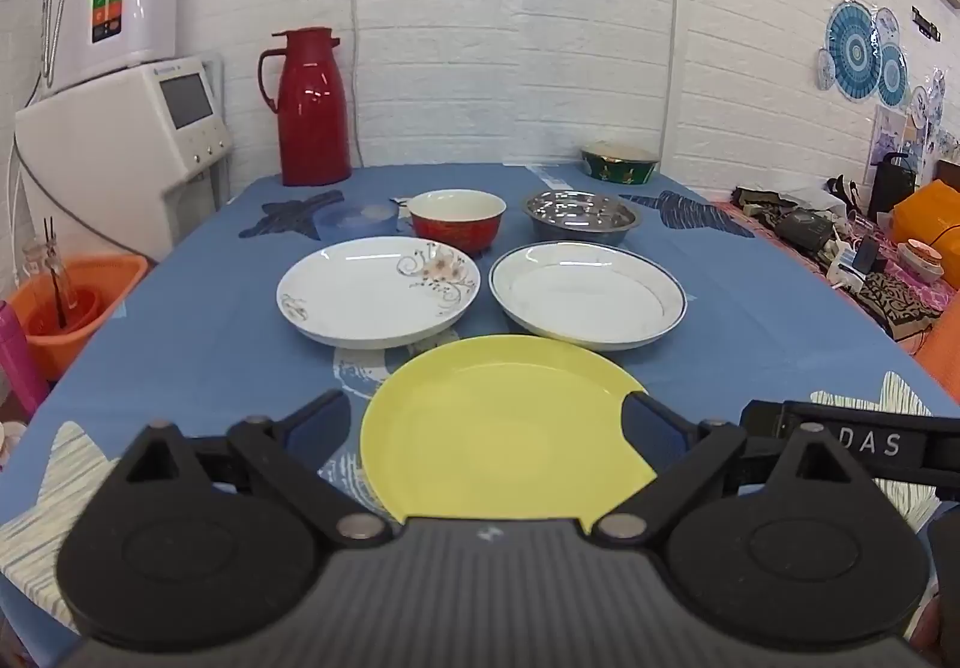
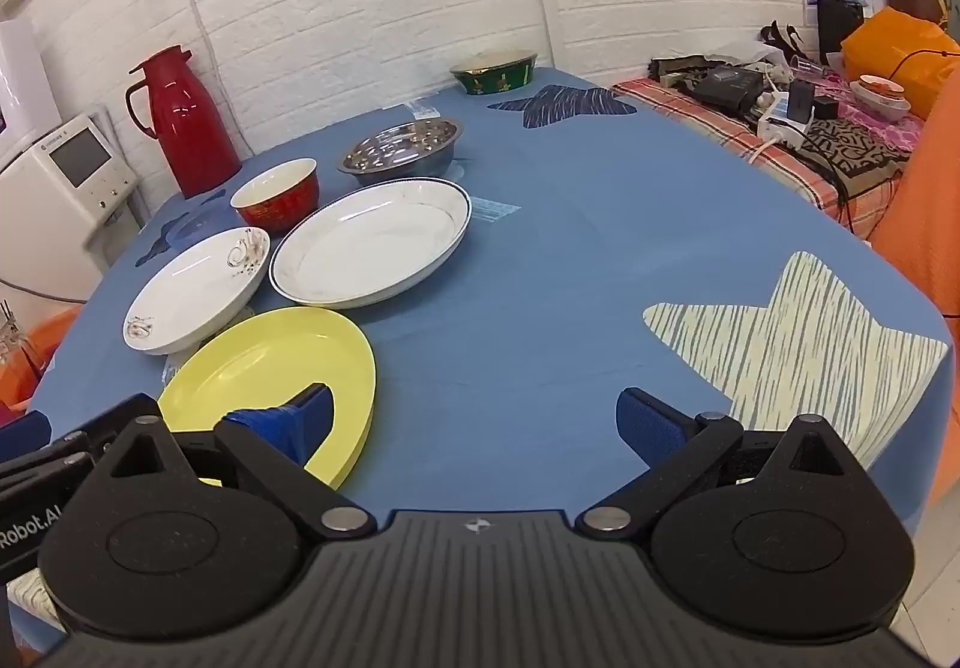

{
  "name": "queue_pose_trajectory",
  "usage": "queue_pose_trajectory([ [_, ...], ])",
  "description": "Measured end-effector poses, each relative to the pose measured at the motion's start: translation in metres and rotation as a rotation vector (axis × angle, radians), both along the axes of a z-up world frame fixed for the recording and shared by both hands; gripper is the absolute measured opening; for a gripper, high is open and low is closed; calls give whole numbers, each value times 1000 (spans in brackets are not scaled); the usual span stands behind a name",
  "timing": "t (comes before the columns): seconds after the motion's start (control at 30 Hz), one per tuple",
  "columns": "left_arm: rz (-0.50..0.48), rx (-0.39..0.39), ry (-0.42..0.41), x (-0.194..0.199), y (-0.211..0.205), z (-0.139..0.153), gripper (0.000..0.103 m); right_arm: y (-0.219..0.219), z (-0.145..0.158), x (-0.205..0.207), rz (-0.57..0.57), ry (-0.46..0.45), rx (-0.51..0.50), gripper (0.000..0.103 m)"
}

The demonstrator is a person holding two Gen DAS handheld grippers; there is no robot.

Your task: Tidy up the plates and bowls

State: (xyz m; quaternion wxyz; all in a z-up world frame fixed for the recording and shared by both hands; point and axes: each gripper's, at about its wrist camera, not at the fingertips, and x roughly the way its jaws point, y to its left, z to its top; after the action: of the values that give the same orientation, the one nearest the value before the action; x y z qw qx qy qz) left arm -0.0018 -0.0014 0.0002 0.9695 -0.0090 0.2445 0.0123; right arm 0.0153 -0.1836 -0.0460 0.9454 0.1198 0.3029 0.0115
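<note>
Nearest, the left gripper [image 1: 486, 428], spread wide and holding nothing, poised over the near half of the yellow plate [image 1: 498, 428], which lies flat on the blue tablecloth [image 1: 210, 344] at the front edge. Just beside it, the right gripper [image 2: 474, 416], likewise wide apart and empty, its left finger over the yellow plate's rim, the rest of its gap over bare cloth (no contact with the plate that can be made out from either wrist view).

Next row back: two white plates side by side, the flower-patterned plate [image 1: 378, 293] to the left and the blue-rimmed plate [image 1: 588, 296] to the right, near each other but not clearly touching. Behind these, a red bowl [image 1: 457, 219] and a steel bowl [image 1: 579, 218], with a small blue lid-like dish [image 1: 355, 219] left of the red bowl, hard to identify. Farthest, by the wall, a green bowl [image 1: 621, 162] and a red thermos [image 1: 309, 107].

Judged from the layout: barely begun, if at all. Nothing stacked, nothing nested, every piece lying singly. Left to do, presumably: gathering the plates into one pile and the bowls into another.

Counted: three plates (one yellow, two white); three bowls for certain (red, steel, green), plus the doubtful blue dish; two grippers, both free.
</note>
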Motion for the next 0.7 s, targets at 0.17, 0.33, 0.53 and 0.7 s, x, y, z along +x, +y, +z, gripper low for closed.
queue_pose_trajectory([
  [0.17,-11,-6,2,0,-6,-1,95,2,-4,2,-1,1,-1,89],
  [0.33,-9,-11,5,1,-12,-1,95,-2,-2,-3,-3,-1,-4,89],
  [0.53,-14,-26,8,3,1,-5,95,3,-3,0,-7,8,-31,89],
  [0.7,-12,-45,12,3,5,-6,95,5,-1,-1,1,2,-37,89],
])
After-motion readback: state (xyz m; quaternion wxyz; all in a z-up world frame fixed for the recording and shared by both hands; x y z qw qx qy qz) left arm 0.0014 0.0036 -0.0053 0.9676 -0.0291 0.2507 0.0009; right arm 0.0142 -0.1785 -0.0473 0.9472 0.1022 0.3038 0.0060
